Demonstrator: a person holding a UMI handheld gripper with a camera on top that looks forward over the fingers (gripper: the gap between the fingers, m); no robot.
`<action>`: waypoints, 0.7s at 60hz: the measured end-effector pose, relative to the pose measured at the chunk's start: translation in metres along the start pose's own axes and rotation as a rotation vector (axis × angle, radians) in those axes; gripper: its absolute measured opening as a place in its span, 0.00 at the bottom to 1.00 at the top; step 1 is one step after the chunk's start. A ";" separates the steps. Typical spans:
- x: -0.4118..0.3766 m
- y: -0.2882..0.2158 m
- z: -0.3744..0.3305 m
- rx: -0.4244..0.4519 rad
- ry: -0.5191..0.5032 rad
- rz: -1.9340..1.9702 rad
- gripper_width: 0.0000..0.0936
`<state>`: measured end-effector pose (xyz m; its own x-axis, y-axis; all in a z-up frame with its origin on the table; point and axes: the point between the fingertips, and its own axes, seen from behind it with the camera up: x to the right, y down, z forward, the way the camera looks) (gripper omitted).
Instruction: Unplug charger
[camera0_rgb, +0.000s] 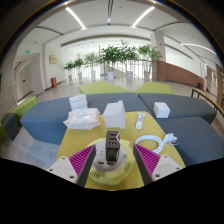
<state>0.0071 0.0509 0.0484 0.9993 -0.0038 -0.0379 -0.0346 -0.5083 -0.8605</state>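
Note:
A dark charger (113, 148) stands upright, plugged into a round pale-yellow socket hub (105, 174) on a yellow table (85, 138). My gripper (114, 152) is open. Its pink pads (82, 160) flank the charger, which stands between the fingers with a gap at either side. The hub lies low between the fingers, and its near part is hidden below the view.
Beyond the charger stands a white box (115, 115). A stack of white items (80, 112) lies to its left. To the right are a white cable (166, 140) and a small white cube (161, 109). Blue-grey sofas (45, 118) ring the table, with potted plants (118, 55) far behind.

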 end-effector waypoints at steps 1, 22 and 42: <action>0.001 -0.001 0.005 0.008 0.004 -0.002 0.83; -0.009 -0.014 0.043 0.104 -0.057 0.037 0.09; -0.001 -0.127 -0.029 0.300 -0.022 0.010 0.08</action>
<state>0.0108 0.0901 0.1723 0.9984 0.0125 -0.0556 -0.0512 -0.2308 -0.9717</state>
